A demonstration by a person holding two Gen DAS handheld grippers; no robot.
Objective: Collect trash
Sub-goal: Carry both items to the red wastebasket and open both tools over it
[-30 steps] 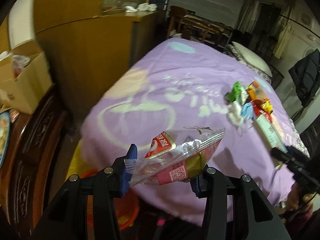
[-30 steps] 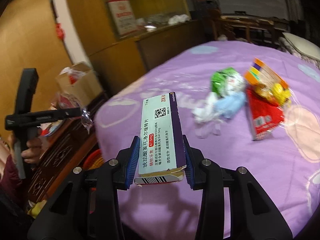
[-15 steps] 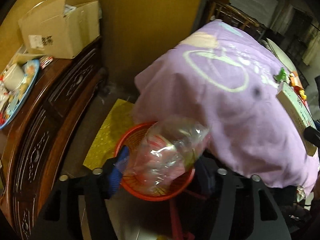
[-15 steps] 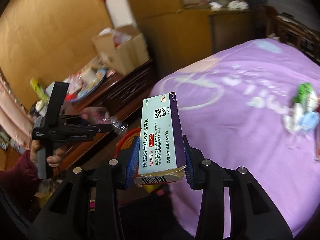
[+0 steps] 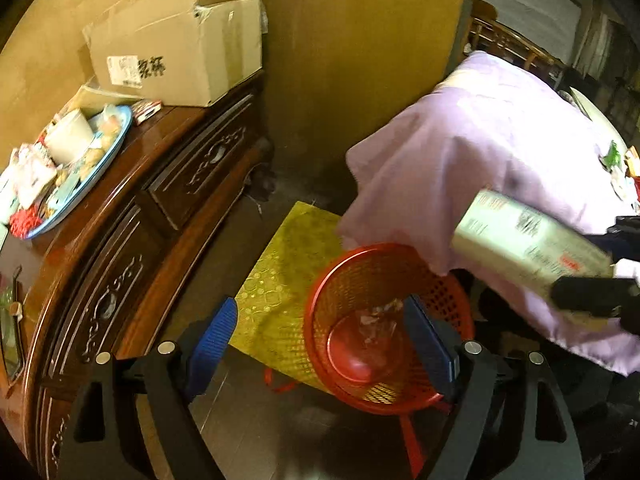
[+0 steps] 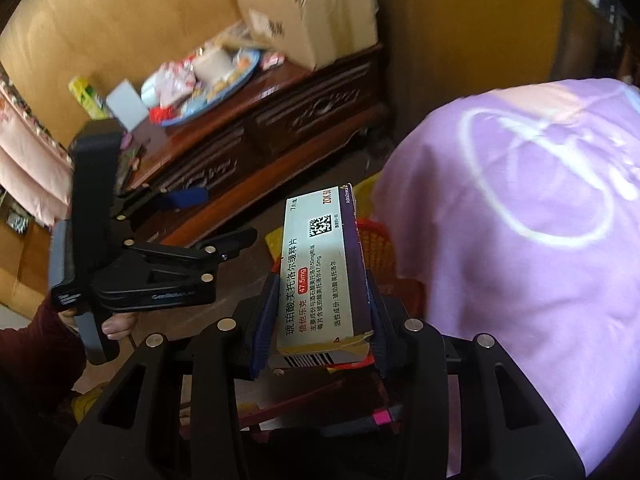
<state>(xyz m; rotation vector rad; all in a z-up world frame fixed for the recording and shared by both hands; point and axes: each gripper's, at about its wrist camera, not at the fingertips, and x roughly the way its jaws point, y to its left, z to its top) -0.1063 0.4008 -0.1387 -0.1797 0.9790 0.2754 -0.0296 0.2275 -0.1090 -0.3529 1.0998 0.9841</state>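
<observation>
Behind the clamped medicine box (image 6: pixel 320 272), the red basket (image 6: pixel 384 256) is mostly hidden; left gripper (image 5: pixel 320 344) jaws gape empty.

Pretty tight corner here. The red basket (image 5: pixel 384 328) sits on the floor in a narrow gap, with the carved wooden cabinet (image 5: pixel 132 240) on one side and the purple bedspread (image 5: pixel 480 168) drooping over the basket's far rim on the other. Its mouth is open from above. The left gripper (image 5: pixel 320 336) hangs spread wide right over it, and the medicine box (image 5: pixel 528 244) pokes in from the bed side.
</observation>
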